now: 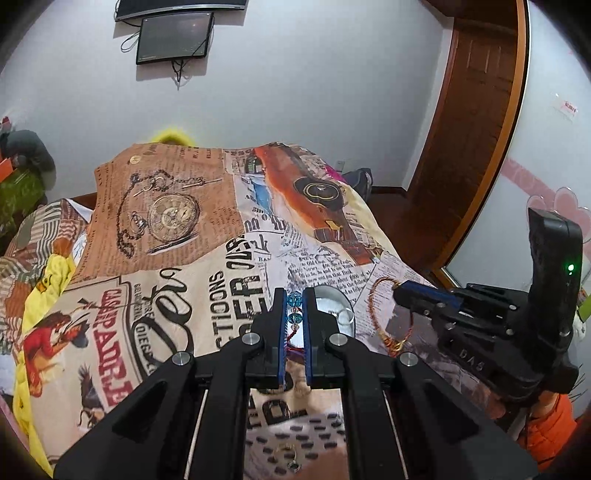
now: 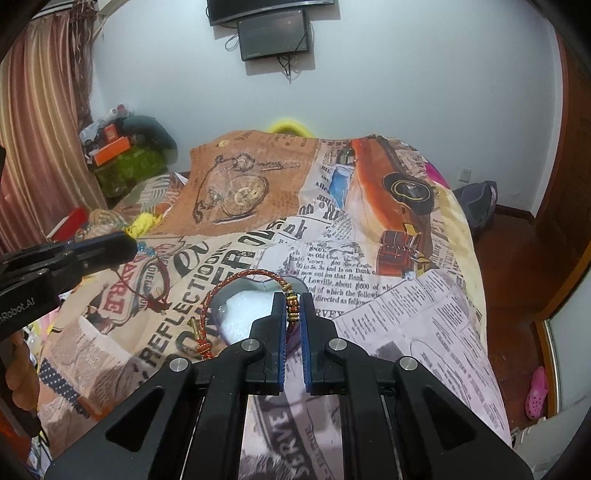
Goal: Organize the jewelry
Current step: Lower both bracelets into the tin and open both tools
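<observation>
In the left wrist view my left gripper [image 1: 294, 295] is shut on a red cord bracelet with blue beads [image 1: 294, 300], held above the printed bedspread [image 1: 166, 240]. Just behind its right finger lies a clear glass dish [image 1: 338, 306] with a white lining. My right gripper [image 1: 398, 295] enters from the right, with a red-gold braided bracelet [image 1: 375, 314] hanging from it. In the right wrist view my right gripper [image 2: 293, 297] is shut on that braided bracelet [image 2: 229, 284] at its gold clasp, above the dish [image 2: 243, 310]. My left gripper [image 2: 133, 245] shows at the left with the beaded bracelet [image 2: 162, 280] dangling.
Two small pieces of jewelry [image 1: 287, 449] lie on the bedspread below the left gripper. A wall screen [image 2: 273, 35] hangs behind the bed. Clutter and boxes [image 2: 122, 155] fill the back left corner. A wooden door [image 1: 476, 122] stands to the right, and a pink shoe [image 2: 536, 393] lies on the floor.
</observation>
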